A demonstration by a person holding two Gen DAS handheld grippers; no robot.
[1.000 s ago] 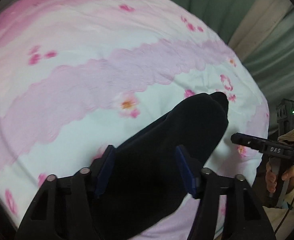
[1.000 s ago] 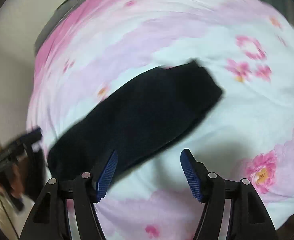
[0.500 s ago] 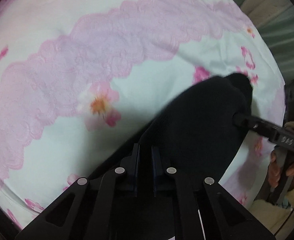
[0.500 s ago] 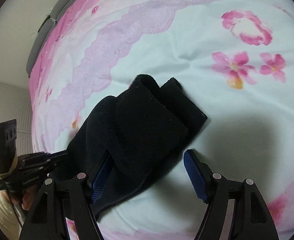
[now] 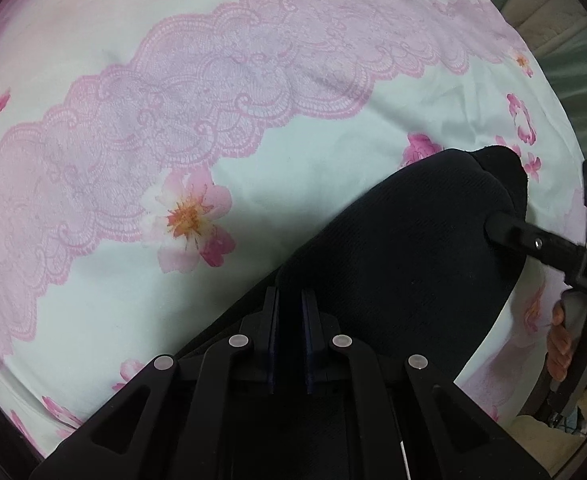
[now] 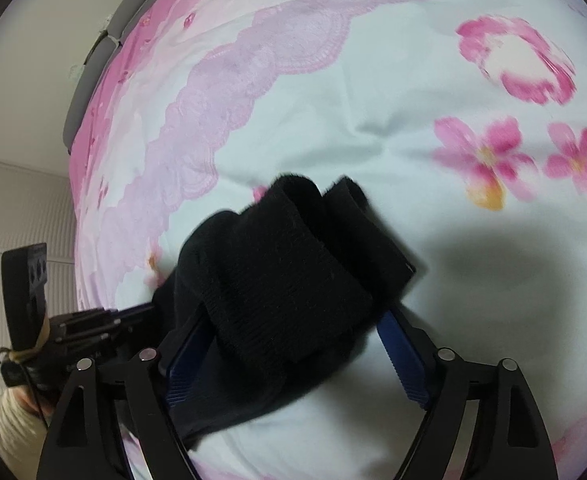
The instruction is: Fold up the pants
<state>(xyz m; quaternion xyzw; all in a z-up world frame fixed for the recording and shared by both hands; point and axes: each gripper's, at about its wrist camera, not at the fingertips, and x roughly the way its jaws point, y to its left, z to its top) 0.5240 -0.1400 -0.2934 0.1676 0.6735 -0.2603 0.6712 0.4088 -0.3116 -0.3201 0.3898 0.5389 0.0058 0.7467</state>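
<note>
Now pinching black pants with left hand-held gripper; right hand-held gripper spread wide around far bunched end, on flowered bed.

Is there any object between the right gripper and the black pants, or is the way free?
Nothing visible stands between them. The right gripper is open, and the black pants already lie between its fingers on the floral bedsheet. The left gripper is shut on the other end of the pants.
</note>
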